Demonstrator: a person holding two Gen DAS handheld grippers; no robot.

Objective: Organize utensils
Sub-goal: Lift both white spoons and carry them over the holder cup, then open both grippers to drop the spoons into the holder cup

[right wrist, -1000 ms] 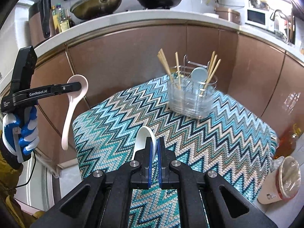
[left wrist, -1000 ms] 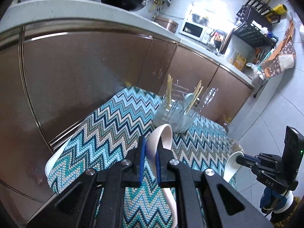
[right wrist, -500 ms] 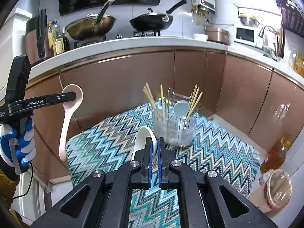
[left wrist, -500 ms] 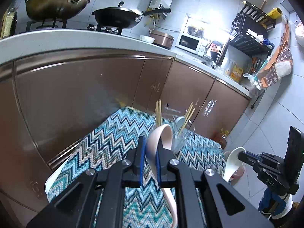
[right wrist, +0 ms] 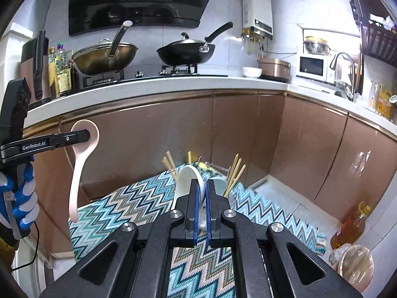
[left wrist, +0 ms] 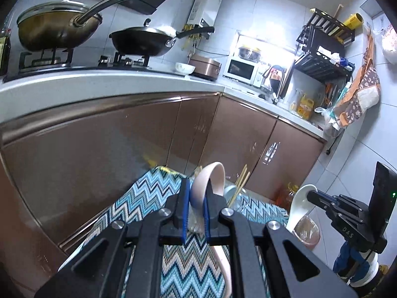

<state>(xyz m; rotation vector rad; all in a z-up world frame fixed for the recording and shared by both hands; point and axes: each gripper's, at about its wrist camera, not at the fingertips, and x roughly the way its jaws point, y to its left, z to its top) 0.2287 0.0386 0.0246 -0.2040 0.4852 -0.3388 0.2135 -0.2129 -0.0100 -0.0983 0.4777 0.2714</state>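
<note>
- Between the blue pads of the left gripper (left wrist: 197,207): pale pink ceramic soup spoon (left wrist: 211,176), clamped at the bowl, handle trailing down below the jaws; jaws closed to a narrow slot around it.
- Between the blue pads of the right gripper (right wrist: 201,207): white ceramic soup spoon (right wrist: 188,178), pinched the same way by the bowl, jaws nearly touching.
- Seen from the opposite camera: each spoon hanging bowl-up, handle down, clear of everything around it.
- Since a second ago: both grippers raised and tilted, grips unchanged; much more of the counter, stove and pans now in frame, and far less of the cloth.
- Below and ahead of both: clear plastic utensil holder with wooden chopsticks (right wrist: 233,173) and a light blue spoon, standing on the teal zigzag-patterned tablecloth (right wrist: 129,203); now low in both views and partly hidden behind the held spoons, where earlier it sat well above the fingertips.
- Meaning for the task, as a judgement: pickup done for both spoons, carry under way, neither spoon yet over the holder's rim.
- Likely next need: bringing each handle over an open part of the holder, clear of the chopsticks, before letting go.
</note>
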